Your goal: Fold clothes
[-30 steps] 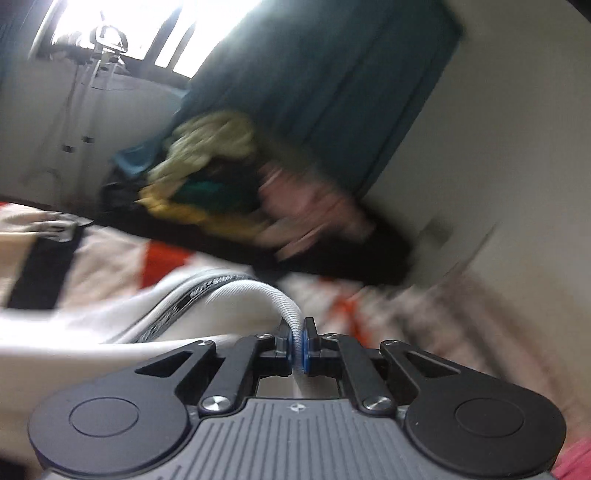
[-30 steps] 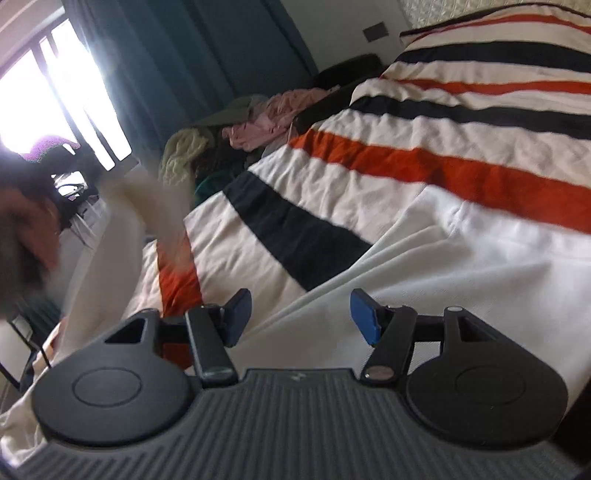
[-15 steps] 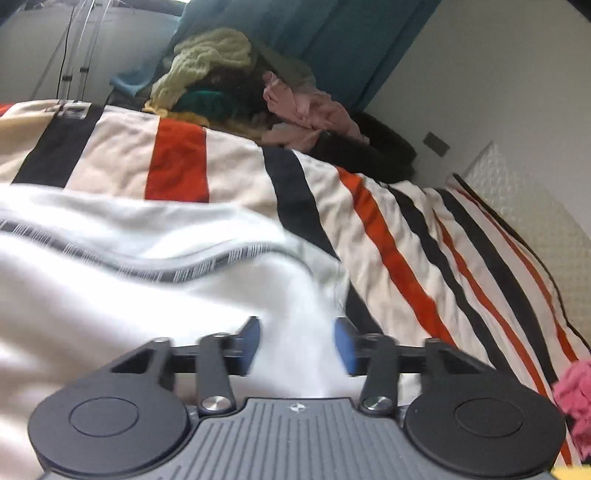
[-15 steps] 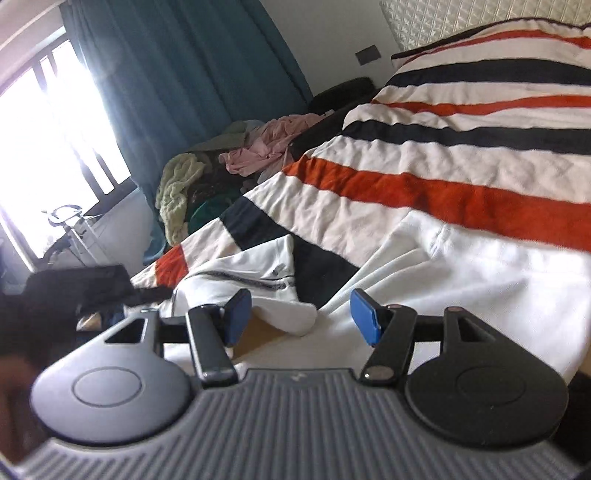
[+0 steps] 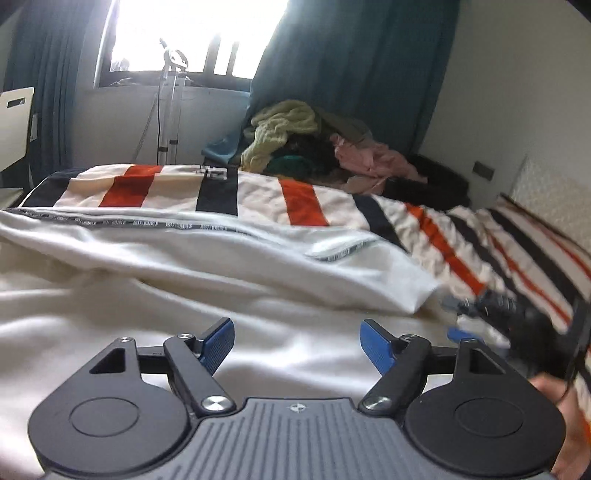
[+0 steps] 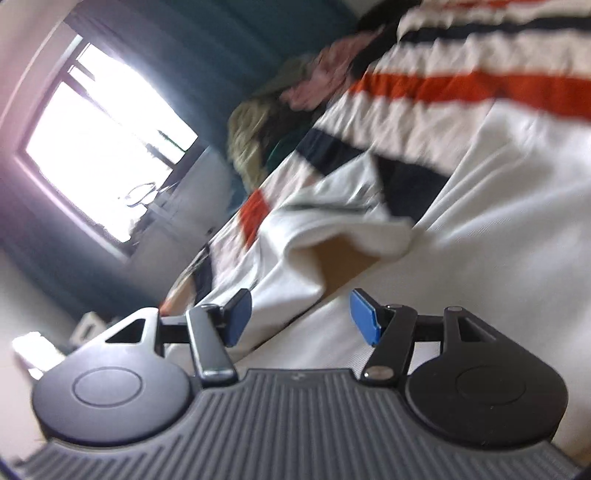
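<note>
A white garment (image 5: 184,266) with a dark printed trim lies spread over the striped bedspread (image 5: 303,201), one sleeve folded across its body and ending in a cuff (image 5: 413,291). My left gripper (image 5: 297,341) hovers low over the white cloth, open and holding nothing. In the right wrist view the same garment (image 6: 480,266) fills the lower right, with the folded sleeve (image 6: 332,229) ahead. My right gripper (image 6: 297,319) is open and empty above it; this view is tilted and blurred. The right gripper's body (image 5: 517,314) and a hand (image 5: 569,413) show blurred at the left view's right edge.
A heap of clothes (image 5: 310,144) sits beyond the bed's far edge, before teal curtains (image 5: 351,66). A metal stand (image 5: 170,107) rises under the bright window (image 5: 192,33). A white chair back (image 5: 14,125) is at the far left. The padded headboard (image 5: 554,199) is on the right.
My left gripper let go of the sleeve cuff, opened and drew back; the sleeve now lies folded across the garment. My right gripper stayed open and has tilted with fast motion.
</note>
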### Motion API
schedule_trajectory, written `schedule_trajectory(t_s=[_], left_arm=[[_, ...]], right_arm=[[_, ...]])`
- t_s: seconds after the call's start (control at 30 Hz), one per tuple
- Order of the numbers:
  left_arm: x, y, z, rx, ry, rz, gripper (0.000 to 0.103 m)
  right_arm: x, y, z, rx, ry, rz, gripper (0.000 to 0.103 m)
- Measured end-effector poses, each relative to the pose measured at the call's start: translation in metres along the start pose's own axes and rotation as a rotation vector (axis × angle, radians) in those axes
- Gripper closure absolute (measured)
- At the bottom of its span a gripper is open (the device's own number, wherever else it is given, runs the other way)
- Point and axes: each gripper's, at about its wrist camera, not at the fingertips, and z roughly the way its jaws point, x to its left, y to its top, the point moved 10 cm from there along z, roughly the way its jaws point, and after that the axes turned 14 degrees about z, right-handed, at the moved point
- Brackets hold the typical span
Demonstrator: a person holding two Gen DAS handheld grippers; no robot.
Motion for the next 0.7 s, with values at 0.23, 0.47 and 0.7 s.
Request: schedule_trajectory(t_s=[0.23,0.47,0.7], left_arm=[[-0.019,-0.022,0.007,0.0,-0.088,-0.015,0.026],[-0.031,-0.024,0.03,-0.005,-0.14,0.002,0.026],[-0.018,-0.025,0.044,0.007,-0.162,-0.083,0.026]], right_arm=[[-0.013,0.007,0.029,0.08,0.054,0.197,0.04],[-0.03,0.039,0.071,0.073,0.061,0.409,0.027],[-0.025,0.065,0.103,-0.003,-0.139,0.346,0.029]])
